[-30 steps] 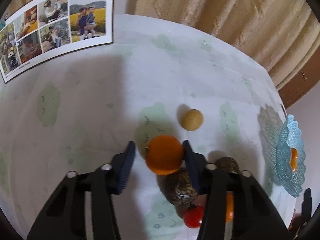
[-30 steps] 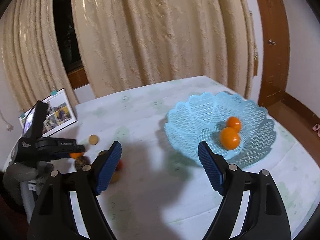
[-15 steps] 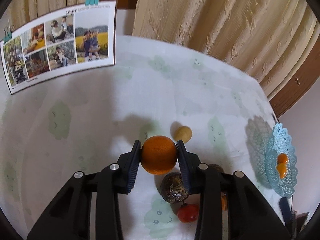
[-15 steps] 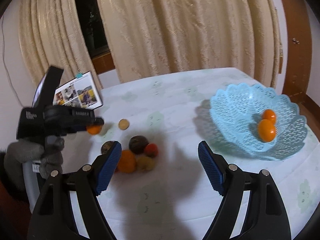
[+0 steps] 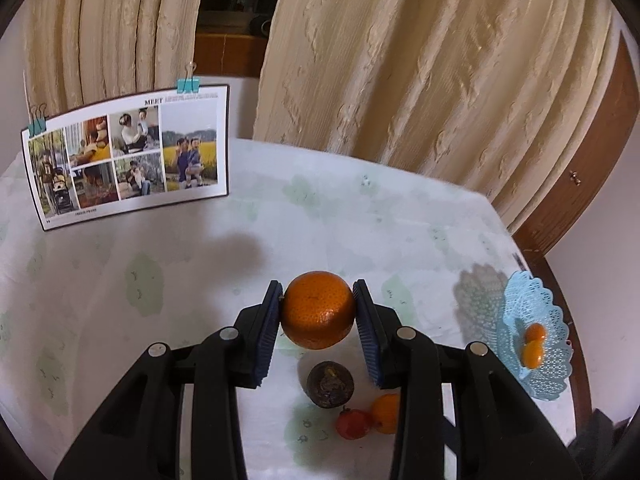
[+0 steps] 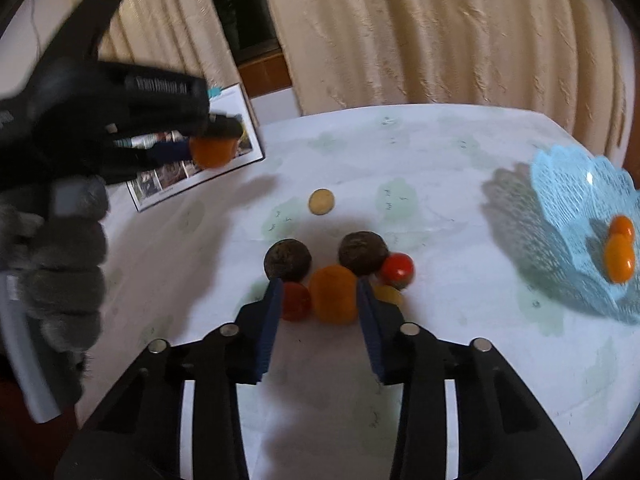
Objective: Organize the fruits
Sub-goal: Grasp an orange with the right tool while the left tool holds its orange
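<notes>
Left gripper (image 5: 318, 310): its blue-padded jaws clamp the large round orange (image 5: 318, 309), which a second ago lay on the pale floral tablecloth (image 5: 168, 264) between open jaws and now hangs clear above it, over the dark wrinkled round fruit (image 5: 330, 383) and the small red fruit (image 5: 353, 423). Right gripper (image 6: 318, 300): a moment ago wide open and aimed toward the light-blue lattice plastic basket (image 6: 560, 208), it now points at the fruit cluster, its jaws closing around a second orange fruit (image 6: 333, 294); pad contact cannot be confirmed. The basket, well to the right, holds two small oranges (image 6: 619, 249). Judgement: one fruit is ready for transfer to the basket, and several remain on the cloth.
</notes>
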